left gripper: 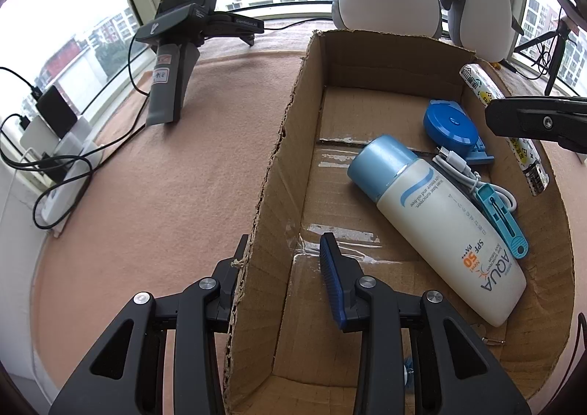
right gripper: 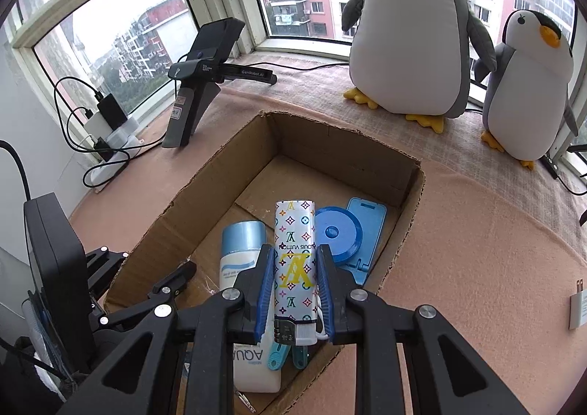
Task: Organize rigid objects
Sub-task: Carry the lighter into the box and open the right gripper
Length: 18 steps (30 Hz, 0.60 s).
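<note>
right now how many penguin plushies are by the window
2. The big penguin stands on the sill behind the cardboard box; the small penguin is right beside it. None other shows.
</note>
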Each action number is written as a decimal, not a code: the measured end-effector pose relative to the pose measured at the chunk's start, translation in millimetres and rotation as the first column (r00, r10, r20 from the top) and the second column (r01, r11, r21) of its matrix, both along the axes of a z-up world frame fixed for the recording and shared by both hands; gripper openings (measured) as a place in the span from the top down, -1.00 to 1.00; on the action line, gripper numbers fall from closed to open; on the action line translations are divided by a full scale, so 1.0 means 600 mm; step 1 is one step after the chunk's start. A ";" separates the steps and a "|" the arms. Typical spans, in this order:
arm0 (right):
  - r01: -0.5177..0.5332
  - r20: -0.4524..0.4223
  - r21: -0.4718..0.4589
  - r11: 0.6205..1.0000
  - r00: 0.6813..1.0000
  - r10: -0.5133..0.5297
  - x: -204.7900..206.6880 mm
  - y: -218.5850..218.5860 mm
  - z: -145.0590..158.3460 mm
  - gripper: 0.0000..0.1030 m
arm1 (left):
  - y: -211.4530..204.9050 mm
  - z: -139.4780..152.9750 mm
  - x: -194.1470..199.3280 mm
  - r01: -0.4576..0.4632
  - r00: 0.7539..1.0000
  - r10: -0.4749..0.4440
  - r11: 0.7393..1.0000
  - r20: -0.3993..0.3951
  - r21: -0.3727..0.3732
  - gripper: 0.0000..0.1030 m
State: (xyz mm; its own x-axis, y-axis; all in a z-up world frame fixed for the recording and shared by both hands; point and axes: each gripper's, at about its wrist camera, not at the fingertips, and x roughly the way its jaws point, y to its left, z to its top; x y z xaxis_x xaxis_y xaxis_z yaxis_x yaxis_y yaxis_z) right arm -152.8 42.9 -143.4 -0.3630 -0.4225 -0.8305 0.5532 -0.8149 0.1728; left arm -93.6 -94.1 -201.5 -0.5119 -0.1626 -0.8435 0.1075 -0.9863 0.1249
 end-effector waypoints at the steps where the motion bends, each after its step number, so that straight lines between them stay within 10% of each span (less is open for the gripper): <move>1: -0.001 -0.001 0.002 1.000 1.000 0.001 0.000 0.000 -0.001 0.60 | -0.001 0.000 0.000 0.000 1.000 0.000 1.000 0.000 0.000 0.34; 18: 0.007 -0.029 -0.003 1.000 1.000 -0.007 0.000 0.002 0.009 -0.02 | -0.002 0.000 0.000 0.002 1.000 -0.002 1.000 0.000 -0.001 0.34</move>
State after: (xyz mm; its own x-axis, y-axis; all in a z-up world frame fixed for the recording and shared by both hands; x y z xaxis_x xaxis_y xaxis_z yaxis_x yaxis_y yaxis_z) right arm -152.6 44.1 -138.0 -0.3897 -0.4224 -0.8184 0.5522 -0.8183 0.1594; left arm -93.6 -95.1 -201.4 -0.5125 -0.1629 -0.8431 0.1060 -0.9863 0.1261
